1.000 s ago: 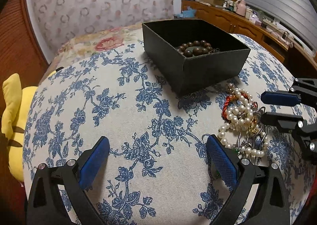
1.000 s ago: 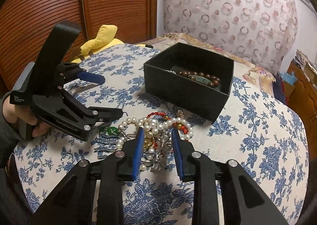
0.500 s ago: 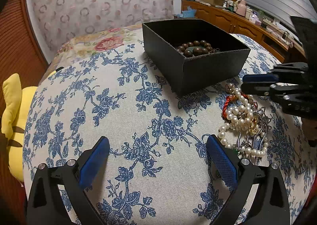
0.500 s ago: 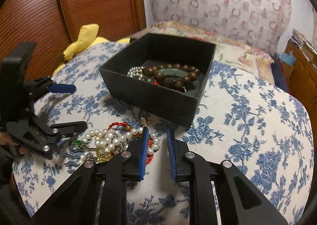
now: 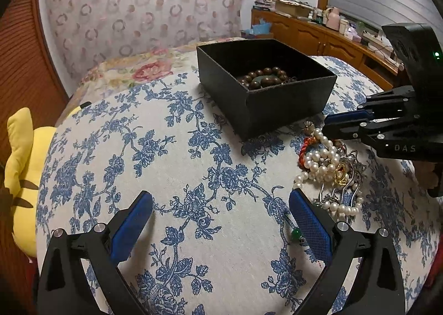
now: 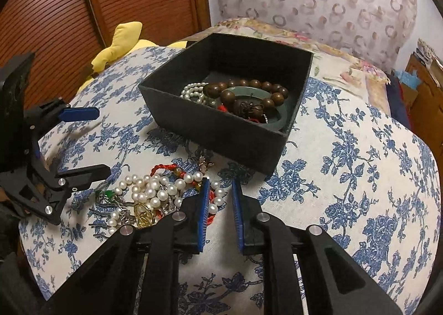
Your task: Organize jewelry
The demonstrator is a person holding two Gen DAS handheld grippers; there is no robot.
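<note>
The right gripper [image 6: 218, 198] has been lifted from the tangled heap of pearl strands and red cord [image 6: 163, 193]; its narrowed jaws hold nothing. The heap stays beside its left jaw, before the black square box [image 6: 221, 126]. The left gripper [image 5: 221, 220] is spread wide.

The left hand-held gripper [image 5: 220, 220] is held low, and its two blue fingers [image 5: 310, 225] are spread wide apart with nothing between them. The right hand-held gripper [image 6: 218, 212] points forward and a bit down, and its two blue fingers [image 6: 204, 209] are close together, with a thin gap and nothing in it. The two sit near each other, side by side.
</note>
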